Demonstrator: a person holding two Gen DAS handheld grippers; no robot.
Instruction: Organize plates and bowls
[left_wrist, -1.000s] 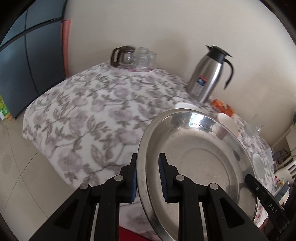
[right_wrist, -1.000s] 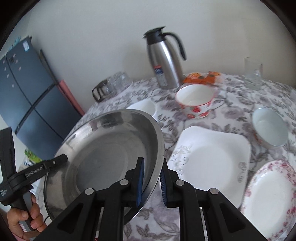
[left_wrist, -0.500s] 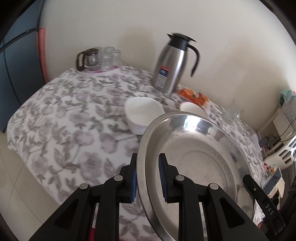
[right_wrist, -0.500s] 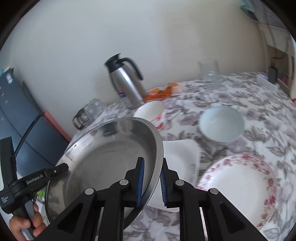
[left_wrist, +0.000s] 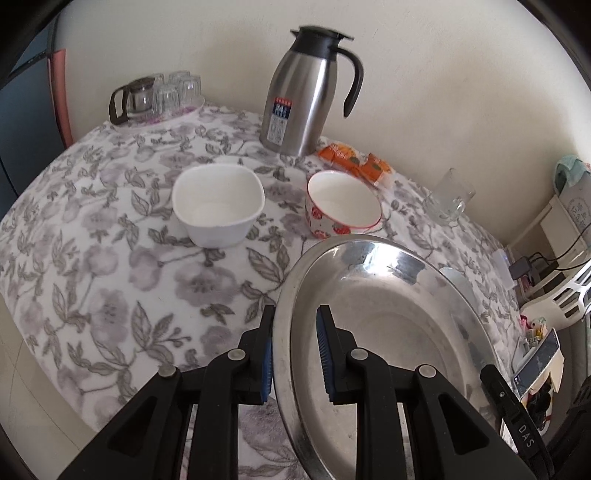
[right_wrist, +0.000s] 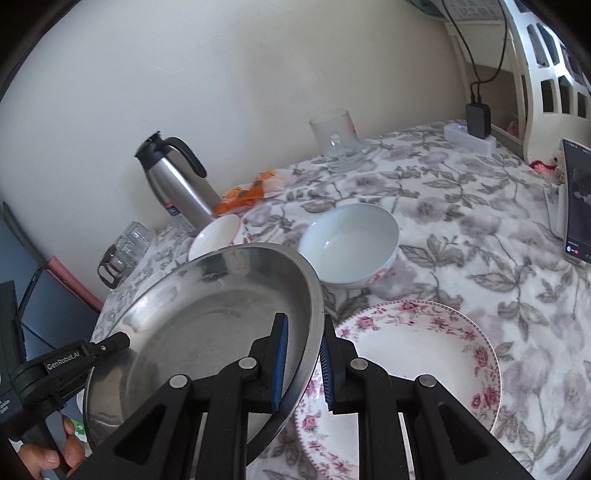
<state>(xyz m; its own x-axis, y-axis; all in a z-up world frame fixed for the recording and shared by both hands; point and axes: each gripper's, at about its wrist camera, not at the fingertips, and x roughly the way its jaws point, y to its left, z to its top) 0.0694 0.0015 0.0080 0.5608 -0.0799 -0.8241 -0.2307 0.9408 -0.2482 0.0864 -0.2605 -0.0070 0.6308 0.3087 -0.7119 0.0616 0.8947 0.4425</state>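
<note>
Steel basin (left_wrist: 388, 332) being carried above the floral tablecloth (left_wrist: 110, 258), tilted, gripped at opposite rims: left gripper (left_wrist: 295, 350) clamping one edge, right gripper (right_wrist: 303, 362) clamping the other. Hanging partly over the rose-patterned plate (right_wrist: 424, 354) at the near edge. Sitting beyond, toward the wall edge: square white bowl (left_wrist: 218, 206), red-flowered bowl (left_wrist: 343, 203), pale round bowl (right_wrist: 349, 247), steel thermos jug (left_wrist: 306, 92).

steel plate (left_wrist: 388, 332): large, round, shiny, tilted, raised above the table; rim pinched at opposite edges
square bowl (left_wrist: 218, 205): white, upright, at 11 o'clock of steel plate
strawberry bowl (left_wrist: 341, 206): red-rimmed, at 12 o'clock
pale bowl (right_wrist: 349, 249): round, upright
floral plate (right_wrist: 406, 376): flat, pink roses, partly under steel plate
</note>
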